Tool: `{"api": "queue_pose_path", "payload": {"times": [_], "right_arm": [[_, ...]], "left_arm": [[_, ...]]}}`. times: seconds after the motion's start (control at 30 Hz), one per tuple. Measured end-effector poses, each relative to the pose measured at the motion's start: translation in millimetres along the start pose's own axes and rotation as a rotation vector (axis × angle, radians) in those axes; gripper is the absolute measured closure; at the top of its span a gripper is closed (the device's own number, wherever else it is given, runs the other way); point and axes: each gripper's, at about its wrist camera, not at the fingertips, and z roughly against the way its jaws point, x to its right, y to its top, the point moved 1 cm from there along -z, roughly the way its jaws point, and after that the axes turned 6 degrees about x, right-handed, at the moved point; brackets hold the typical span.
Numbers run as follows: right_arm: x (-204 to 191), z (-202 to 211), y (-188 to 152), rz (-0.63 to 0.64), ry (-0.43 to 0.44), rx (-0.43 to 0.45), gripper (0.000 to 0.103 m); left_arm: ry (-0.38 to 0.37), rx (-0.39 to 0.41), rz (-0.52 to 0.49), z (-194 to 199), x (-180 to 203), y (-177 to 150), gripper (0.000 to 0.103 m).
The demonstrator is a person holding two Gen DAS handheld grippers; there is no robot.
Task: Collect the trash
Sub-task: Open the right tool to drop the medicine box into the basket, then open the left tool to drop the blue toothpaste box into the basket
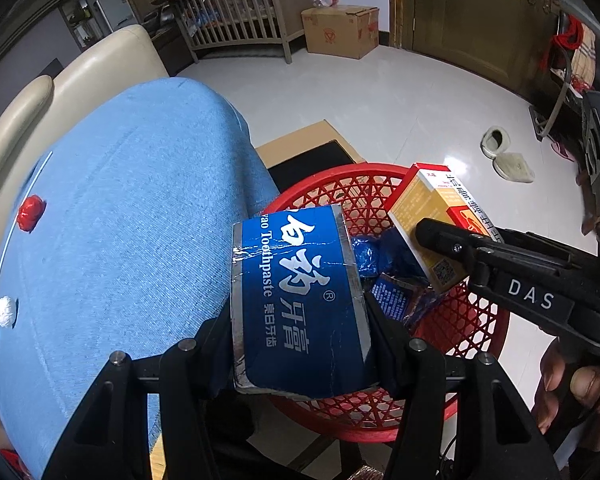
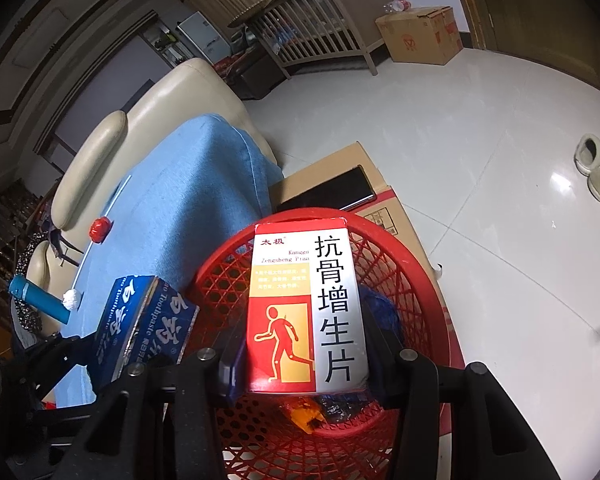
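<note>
Left wrist view: left tool (image 1: 302,344) clamps the blue toothpaste box (image 1: 300,300) at the red basket's (image 1: 342,172) near rim, beside the blue cloth (image 1: 132,208).
Right wrist view: right tool (image 2: 306,354) grips the red-and-white medicine box (image 2: 306,308) upright over the basket.
Basket contents: crumpled blue wrappers (image 1: 366,256) lie inside.
Blue cloth: red wad (image 1: 31,212), white wad (image 1: 6,311), white stick (image 1: 20,220).

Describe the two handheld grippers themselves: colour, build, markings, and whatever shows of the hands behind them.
Both grippers are matte black. The left gripper has angular linkage arms with round silver pivot pins. The right gripper has the same build; in the left wrist view its side bears white "DAS" lettering, and a bare hand shows behind it, no sleeve visible. A thin black cable runs beside that hand.
</note>
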Motion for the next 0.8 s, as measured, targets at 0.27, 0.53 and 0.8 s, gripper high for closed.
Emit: {"api": "queue_pose_path", "payload": {"times": [0.27, 0.53, 0.8], "right_arm": [[4, -3, 1, -0.013, -0.014, -0.014, 0.051], [0, -3, 3, 0.001, -0.013, -0.004, 0.051], [11, 1, 9, -0.054, -0.028, 0.019, 0.049]], "left_arm": [[-0.003, -0.023, -0.007, -8, 2, -1, 0.043], [-0.011, -0.039, -0.025, -19, 10, -3, 0.043], [-0.034, -0.077, -0.028, -30, 16, -9, 0.043]]}}
